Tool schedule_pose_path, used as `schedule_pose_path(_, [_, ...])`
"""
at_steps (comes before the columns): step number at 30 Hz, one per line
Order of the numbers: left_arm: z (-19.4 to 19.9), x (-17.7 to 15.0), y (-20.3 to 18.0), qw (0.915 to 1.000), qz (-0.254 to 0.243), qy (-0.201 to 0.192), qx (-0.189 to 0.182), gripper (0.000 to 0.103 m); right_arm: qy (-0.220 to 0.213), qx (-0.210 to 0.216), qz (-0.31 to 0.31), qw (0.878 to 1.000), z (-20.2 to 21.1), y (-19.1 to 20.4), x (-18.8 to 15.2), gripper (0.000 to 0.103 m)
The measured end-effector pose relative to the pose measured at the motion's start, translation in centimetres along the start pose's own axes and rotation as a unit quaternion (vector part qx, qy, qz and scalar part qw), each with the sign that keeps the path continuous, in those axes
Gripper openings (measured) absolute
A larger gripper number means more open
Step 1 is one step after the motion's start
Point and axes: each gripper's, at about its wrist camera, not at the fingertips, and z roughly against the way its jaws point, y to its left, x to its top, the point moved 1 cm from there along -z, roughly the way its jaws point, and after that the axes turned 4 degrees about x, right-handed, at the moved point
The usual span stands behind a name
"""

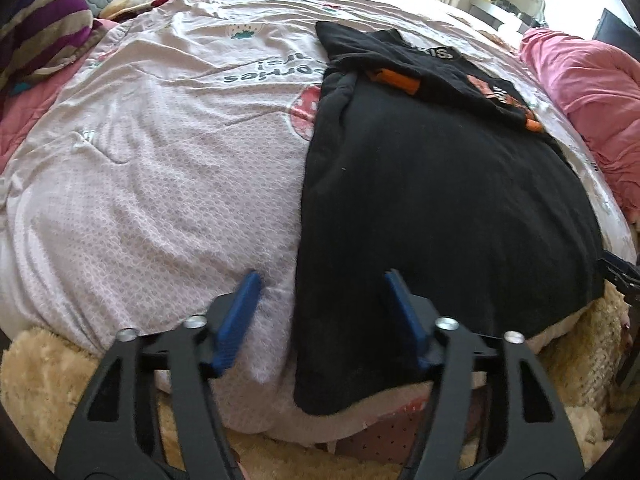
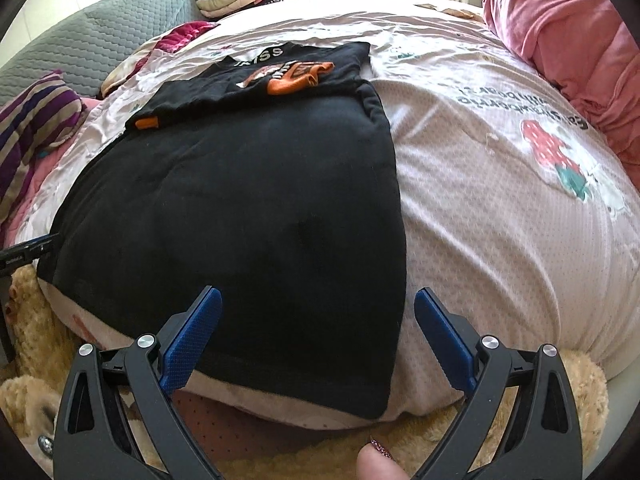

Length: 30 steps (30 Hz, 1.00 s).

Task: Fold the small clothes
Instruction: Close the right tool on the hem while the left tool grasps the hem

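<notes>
With both my left gripper [image 1: 320,300] and right gripper [image 2: 318,316] wide and empty at the shirt's [image 1: 440,208] near hem on the bed [image 1: 160,180], I should pinch both corners evenly before lifting.

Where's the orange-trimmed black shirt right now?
The orange-trimmed black shirt lies at the far end of the large black garment, overlapping its top edge, on the pink bedsheet.

The print on the black T-shirt [image 2: 248,184] is mostly hidden where the garment is folded over itself. The printed lettering on the bedsheet [image 1: 160,152] is partly covered by the shirt and cannot be read in full.
</notes>
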Motion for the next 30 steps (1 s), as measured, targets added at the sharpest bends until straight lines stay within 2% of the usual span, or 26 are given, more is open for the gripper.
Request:
schedule_pose_path(9, [0.0, -1.0, -0.1, 0.9998, -0.002, 0.011, -0.015, 0.045, 0.014, 0.029, -0.013, 0.999, 0.4, -1.3, -1.2, 0.094])
schedule_pose_path(11, [0.1, -1.1, -0.1, 0.9998, 0.0, 0.011, -0.017, 0.045, 0.019, 0.036, -0.013, 0.999, 0.5, -1.5, -1.3, 0.081])
schedule_pose_path(14, [0.1, -1.3, 0.0, 0.9997, 0.001, 0.013, -0.021, 0.046, 0.021, 0.057, -0.004, 0.998, 0.7, -1.5, -1.4, 0.071])
schedule_pose_path(16, [0.0, -1.3, 0.1, 0.9996, 0.003, 0.015, -0.025, 0.046, 0.021, 0.073, -0.001, 0.997, 0.6, -2.0, -1.4, 0.069])
schedule_pose_path(21, [-0.1, -1.2, 0.3, 0.9993, 0.007, 0.018, -0.031, 0.046, 0.015, 0.111, -0.025, 0.993, 0.6, -3.8, -1.6, 0.052])
schedule_pose_path(23, [-0.3, -1.2, 0.2, 0.9994, 0.006, 0.02, -0.029, 0.047, 0.011, 0.119, -0.03, 0.992, 0.9, -4.4, -1.8, 0.035])
schedule_pose_path(24, [-0.4, -1.1, 0.2, 0.9994, 0.007, 0.02, -0.029, 0.047, 0.01, 0.124, -0.032, 0.992, 1.0, -4.6, -1.9, 0.031])
schedule_pose_path(27, [-0.6, -0.8, 0.1, 0.9993, 0.006, 0.02, -0.03, 0.048, 0.007, 0.144, -0.022, 0.989, 1.4, -4.3, -2.0, 0.011])
schedule_pose_path(30, [-0.7, -0.6, 0.2, 0.9991, 0.009, 0.021, -0.035, 0.048, -0.011, 0.135, 0.014, 0.991, 2.2, -2.8, -1.6, 0.008])
